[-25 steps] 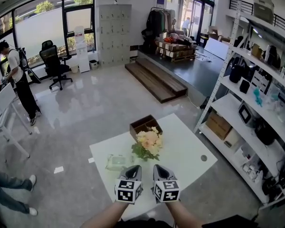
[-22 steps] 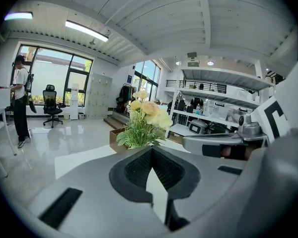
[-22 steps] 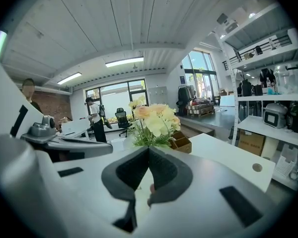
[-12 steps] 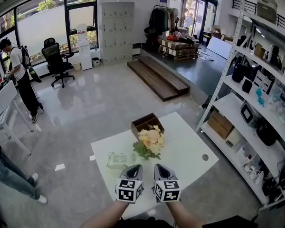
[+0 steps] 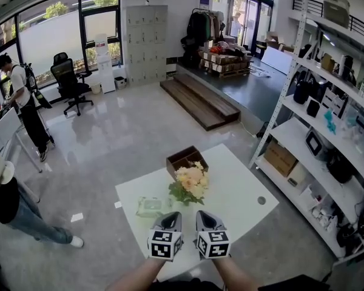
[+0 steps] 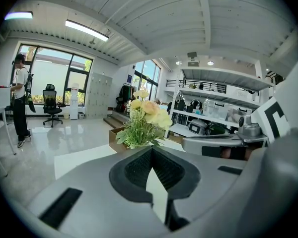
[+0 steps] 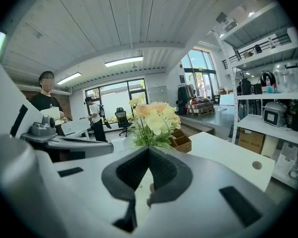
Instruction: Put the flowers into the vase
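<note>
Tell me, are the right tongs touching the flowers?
Apart. The head view shows a strip of white table between the shut right tongs and the flowers.

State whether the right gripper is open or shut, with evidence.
Shut: on the right gripper the pads meet at their tips, leaving no gap there.

Left hand-held gripper (image 5: 172,214), right hand-held gripper (image 5: 203,214) side by side, jaws closed, empty.

Yellow-peach flower bunch (image 5: 190,183) mid white rectangular table (image 5: 236,193); brown wooden compartment box (image 5: 183,158) behind it, clear plastic packet (image 5: 150,207) front-left; metal shelf rack (image 5: 303,132) right of table.
</note>
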`<move>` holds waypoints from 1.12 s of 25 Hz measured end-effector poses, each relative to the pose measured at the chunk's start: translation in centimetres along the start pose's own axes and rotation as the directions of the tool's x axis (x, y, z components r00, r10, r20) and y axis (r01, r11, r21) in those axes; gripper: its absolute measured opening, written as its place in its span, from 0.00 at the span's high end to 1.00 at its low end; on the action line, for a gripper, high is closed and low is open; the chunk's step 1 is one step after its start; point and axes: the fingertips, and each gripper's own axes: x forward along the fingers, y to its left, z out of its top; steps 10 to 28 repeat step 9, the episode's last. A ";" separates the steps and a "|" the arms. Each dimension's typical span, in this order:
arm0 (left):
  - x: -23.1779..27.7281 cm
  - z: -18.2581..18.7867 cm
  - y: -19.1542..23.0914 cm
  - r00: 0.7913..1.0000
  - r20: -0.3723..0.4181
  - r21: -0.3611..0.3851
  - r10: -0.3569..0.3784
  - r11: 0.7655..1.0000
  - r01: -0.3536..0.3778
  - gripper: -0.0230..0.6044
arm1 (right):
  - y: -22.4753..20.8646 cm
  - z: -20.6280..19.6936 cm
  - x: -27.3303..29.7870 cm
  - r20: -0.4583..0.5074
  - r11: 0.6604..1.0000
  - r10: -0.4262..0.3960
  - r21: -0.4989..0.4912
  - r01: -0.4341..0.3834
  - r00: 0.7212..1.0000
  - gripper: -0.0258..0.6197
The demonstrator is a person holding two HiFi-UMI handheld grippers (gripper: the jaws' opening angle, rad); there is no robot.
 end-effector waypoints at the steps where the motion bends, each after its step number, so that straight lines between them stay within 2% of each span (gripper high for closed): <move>1: 0.1 0.0 0.0 1.000 0.001 0.000 -0.001 1.000 0.001 0.96 | -0.1 0.0 0.1 0.000 1.000 0.000 -0.001 0.000 1.000 0.96; 28: 0.0 0.0 0.2 1.000 0.004 -0.002 -0.006 1.000 0.006 0.96 | 0.1 -0.2 0.1 -0.004 1.000 -0.003 0.000 0.003 1.000 0.96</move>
